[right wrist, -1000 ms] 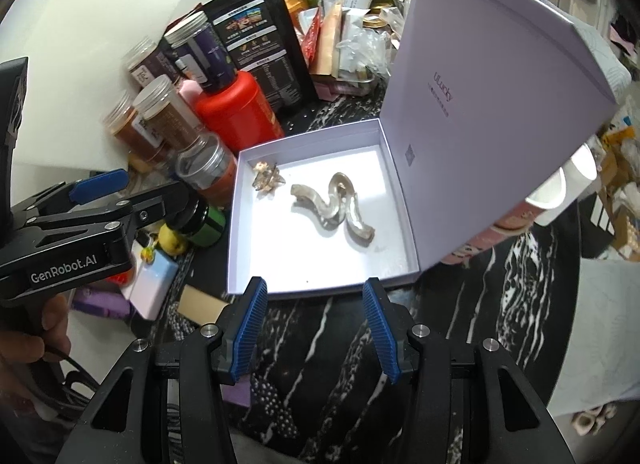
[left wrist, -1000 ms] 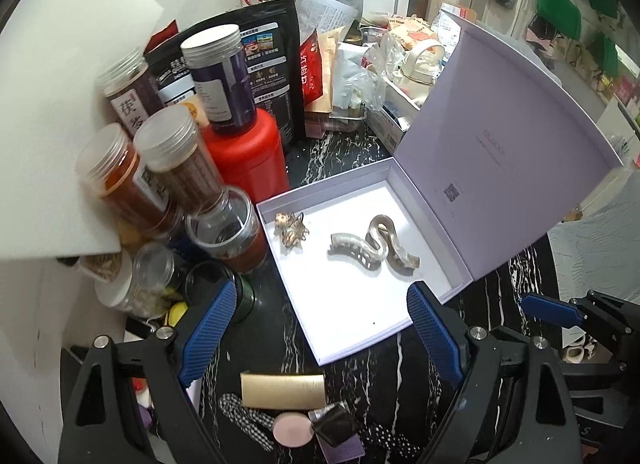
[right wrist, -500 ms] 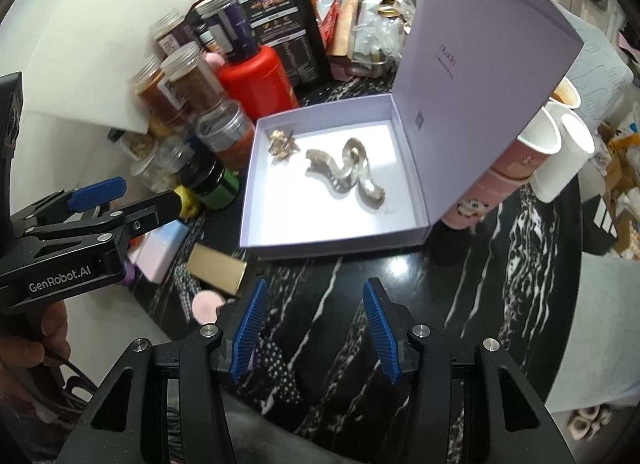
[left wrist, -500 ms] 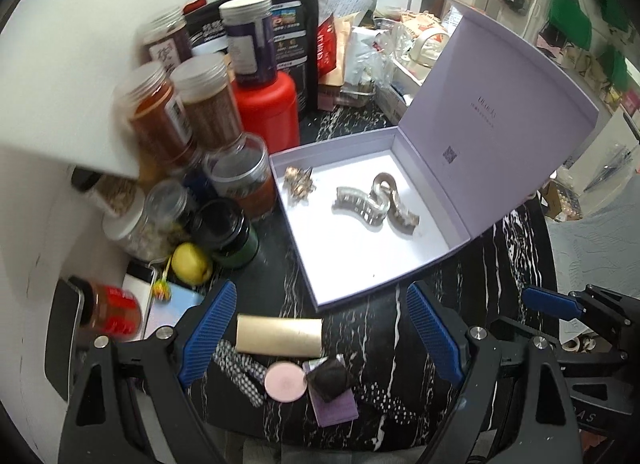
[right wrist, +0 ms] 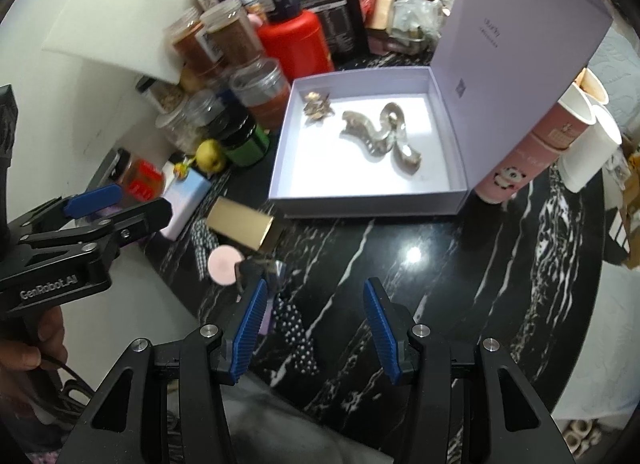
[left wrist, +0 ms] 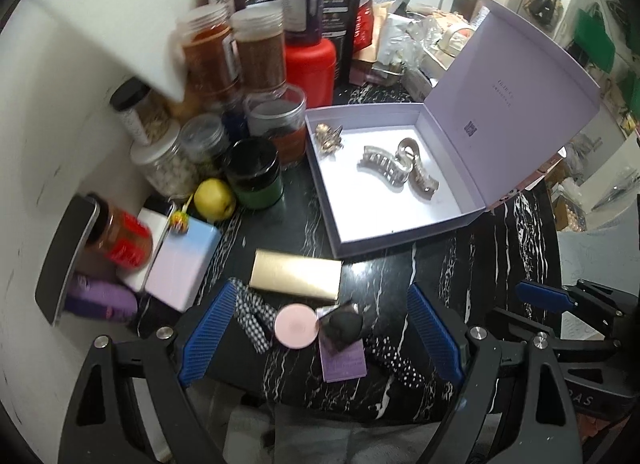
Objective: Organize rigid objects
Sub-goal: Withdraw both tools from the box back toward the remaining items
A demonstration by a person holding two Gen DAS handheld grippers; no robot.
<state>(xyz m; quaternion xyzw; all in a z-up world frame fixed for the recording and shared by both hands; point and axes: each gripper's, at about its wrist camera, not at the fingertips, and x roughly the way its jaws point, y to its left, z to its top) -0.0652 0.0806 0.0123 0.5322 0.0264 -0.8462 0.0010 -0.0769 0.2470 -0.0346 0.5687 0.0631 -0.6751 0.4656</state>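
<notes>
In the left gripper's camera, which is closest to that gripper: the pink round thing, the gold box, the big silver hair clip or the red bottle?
1. Pink round thing, between the left gripper's fingers.
2. Gold box, just beyond.
3. Silver hair clip, inside the lilac box.
4. Red bottle, at the back.

Bare black marble table (right wrist: 420,264) right of centre, jars (left wrist: 256,52) crowding left, raised box lid (right wrist: 516,20) behind

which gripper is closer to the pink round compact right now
Left. The left gripper hangs with the pink compact between its open jaws; the right gripper is off to the compact's right.
</notes>
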